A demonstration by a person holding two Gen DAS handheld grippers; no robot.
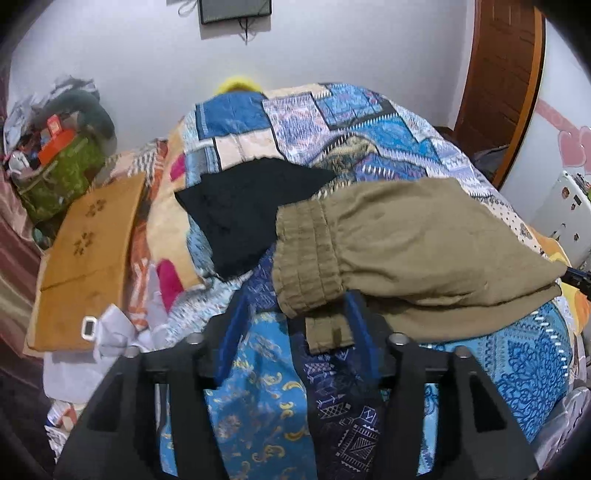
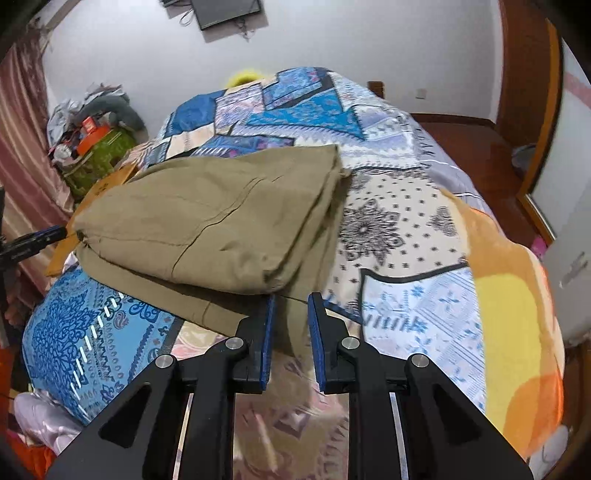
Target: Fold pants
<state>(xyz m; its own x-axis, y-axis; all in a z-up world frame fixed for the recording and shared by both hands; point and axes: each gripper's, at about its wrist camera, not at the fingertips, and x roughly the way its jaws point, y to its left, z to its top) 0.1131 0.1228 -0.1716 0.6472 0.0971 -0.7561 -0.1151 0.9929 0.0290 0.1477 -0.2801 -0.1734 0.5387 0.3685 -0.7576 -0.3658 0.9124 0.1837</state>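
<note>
Olive-khaki pants (image 1: 417,251) lie folded in layers on the patchwork bedspread (image 1: 332,122); their ribbed elastic waistband (image 1: 306,258) faces the left wrist view. My left gripper (image 1: 295,306) is open, its blue pads either side of the waistband's lower corner, nothing clamped. In the right wrist view the pants (image 2: 221,218) are a folded stack. My right gripper (image 2: 291,299) is open, its pads apart just in front of the stack's near edge. The left gripper's tip (image 2: 44,236) shows at the stack's left end.
A black garment (image 1: 243,206) lies on the bed behind the pants. An orange-brown cushion (image 1: 85,258) and a green bag (image 1: 59,181) with clutter sit at the bed's left. A wooden door (image 1: 498,85) stands at right, a dark screen (image 2: 225,11) hangs on the wall.
</note>
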